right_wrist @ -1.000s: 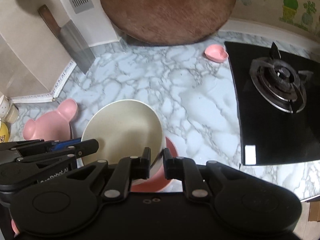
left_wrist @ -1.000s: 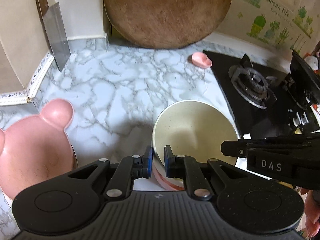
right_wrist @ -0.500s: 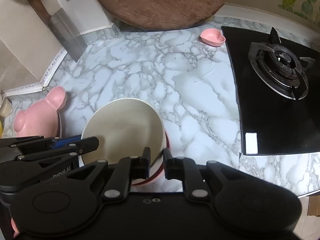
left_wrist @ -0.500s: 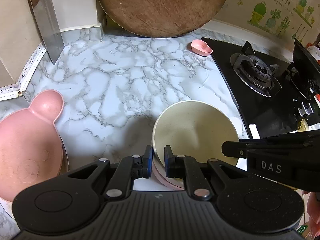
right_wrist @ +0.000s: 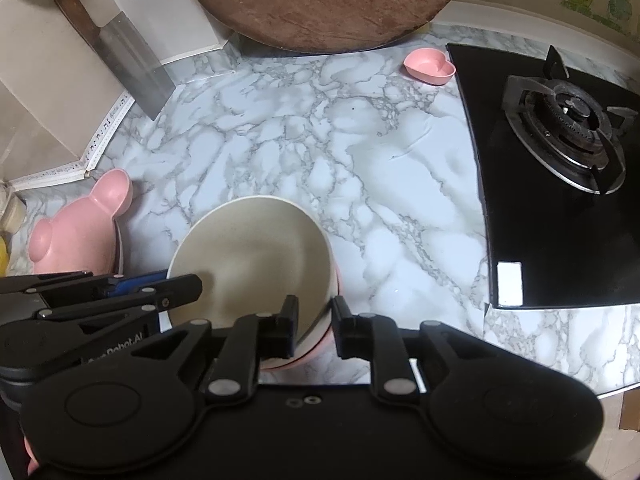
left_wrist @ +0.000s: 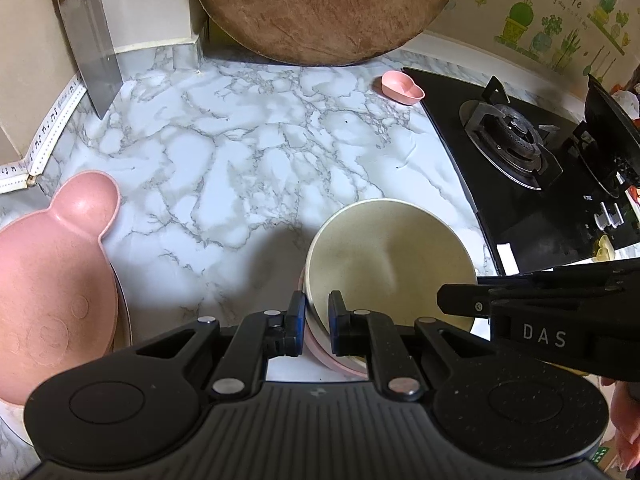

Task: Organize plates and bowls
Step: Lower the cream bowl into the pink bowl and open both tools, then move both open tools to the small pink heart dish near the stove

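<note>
Cream bowl (left_wrist: 386, 264) sits nested in a pink bowl (left_wrist: 344, 364), only a sliver of pink rim showing under it. Stack is on the marble counter (left_wrist: 224, 160), at 6 o'clock in both wrist views, just left of the black gas hob (left_wrist: 532, 184). Cream bowl's inside shows nothing in it.

Left gripper (left_wrist: 313, 322): jaws close together, straddling the stacked rims at the bowl's near-left edge. Blue-padded left finger outside the wall, right finger inside the cream bowl. Looks clamped on the rim, though the contact itself is hidden by the pads.

Right gripper (right_wrist: 313, 328): same arrangement on the near-right edge. Left finger inside the cream bowl, right finger outside, by the pink rim. Small gap visible between the outer finger and the wall, so a firm clamp can't be confirmed.

Each gripper shows in the other's view: right one enters at 4 o'clock in the left view, left one at 8 o'clock in the right view.

Other containers:
- Pink bear-shaped plate (left_wrist: 52, 280) at 8 o'clock, resting on top of another dish, nothing on it.
- Small pink heart dish (right_wrist: 430, 66) at 1 o'clock, beside the hob's far corner; contents not visible.

Round wooden board (left_wrist: 324, 8) leans on the back wall at 12 o'clock. Cleaver (right_wrist: 120, 56) stands against the wall at 10 o'clock.
</note>
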